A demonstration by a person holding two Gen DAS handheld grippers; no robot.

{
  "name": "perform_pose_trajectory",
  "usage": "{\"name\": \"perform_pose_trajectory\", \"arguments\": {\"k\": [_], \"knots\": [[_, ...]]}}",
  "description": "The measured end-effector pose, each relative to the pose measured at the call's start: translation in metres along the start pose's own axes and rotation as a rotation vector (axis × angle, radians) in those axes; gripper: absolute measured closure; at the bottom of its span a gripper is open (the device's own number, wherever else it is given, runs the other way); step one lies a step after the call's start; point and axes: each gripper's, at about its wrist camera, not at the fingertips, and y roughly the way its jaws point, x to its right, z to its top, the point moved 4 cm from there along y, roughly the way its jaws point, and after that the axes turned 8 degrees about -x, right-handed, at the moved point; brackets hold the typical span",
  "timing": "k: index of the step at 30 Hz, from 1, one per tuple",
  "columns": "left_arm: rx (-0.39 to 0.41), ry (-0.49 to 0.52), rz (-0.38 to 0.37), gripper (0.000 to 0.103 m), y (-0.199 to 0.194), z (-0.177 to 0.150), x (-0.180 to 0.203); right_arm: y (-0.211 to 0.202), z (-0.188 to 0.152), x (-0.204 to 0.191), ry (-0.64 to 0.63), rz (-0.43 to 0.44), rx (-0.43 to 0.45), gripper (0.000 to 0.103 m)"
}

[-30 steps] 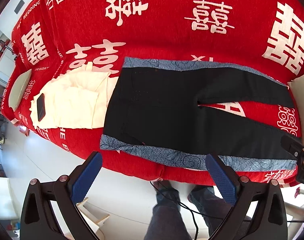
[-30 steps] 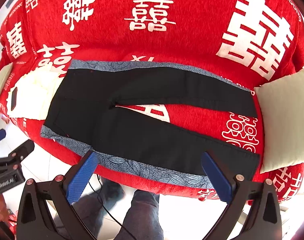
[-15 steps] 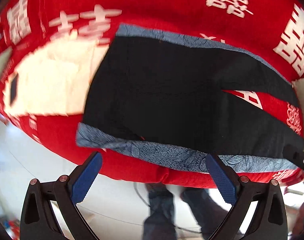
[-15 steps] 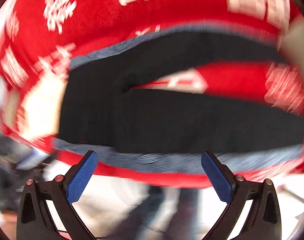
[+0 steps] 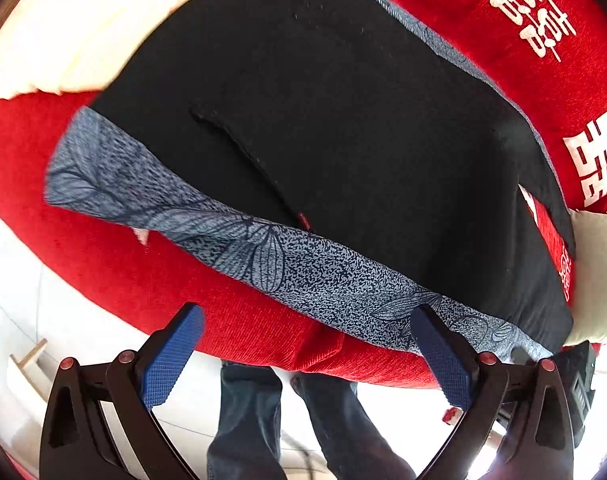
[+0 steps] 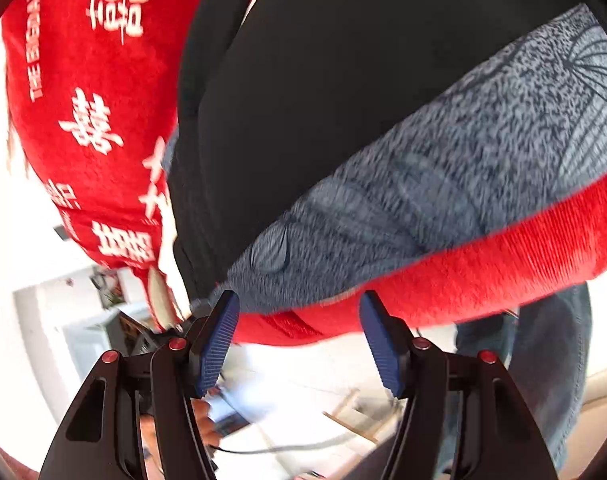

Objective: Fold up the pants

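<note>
While one pants (image 5: 343, 128) lies flat, left tool (image 5: 303, 356), right tool (image 6: 299, 334) gape, empty.

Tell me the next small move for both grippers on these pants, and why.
Probably ease both forward onto the blue patterned side strip and shut. The left gripper and right gripper are open, just short of the near edge of the pants, which lie flat on the red cover, unfolded.

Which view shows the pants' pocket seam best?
The left wrist view: the pocket seam runs sharp across the black pants. The right wrist view shows only the blurred blue trim, no seam.
</note>
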Motion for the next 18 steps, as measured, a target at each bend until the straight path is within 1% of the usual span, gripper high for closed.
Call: {"name": "perform_pose_trajectory", "arguments": {"k": [2,4,6,8,12,14,16,17,18], "knots": [[-0.011,0.010,-0.006,0.000,0.005,0.000,0.001,0.000,0.007,0.001,0.006,0.051,0.030,0.036],[-0.022,0.013,-0.018,0.000,0.009,0.001,0.001,0.004,0.012,0.005,0.018,0.092,0.042,0.036],[-0.032,0.008,-0.031,0.000,0.012,0.002,0.001,0.004,0.010,0.006,0.024,0.123,0.045,0.036],[-0.032,0.001,-0.037,0.000,0.013,0.004,0.000,0.005,0.001,0.012,0.052,0.161,0.041,0.036],[-0.042,-0.016,-0.058,0.000,0.016,0.010,-0.004,0.010,-0.009,0.025,0.105,0.175,0.047,0.036],[-0.041,-0.014,-0.069,0.000,0.017,0.013,-0.004,0.013,-0.002,0.025,0.123,0.232,0.059,0.036],[-0.042,-0.011,-0.081,0.000,0.018,0.014,-0.003,0.015,0.005,0.018,0.105,0.273,0.073,0.036],[-0.046,-0.012,-0.088,0.000,0.020,0.014,-0.002,0.014,0.007,0.015,0.102,0.283,0.079,0.037],[-0.053,-0.016,-0.094,0.000,0.022,0.013,-0.001,0.014,0.010,0.013,0.114,0.312,0.088,0.048]]}}
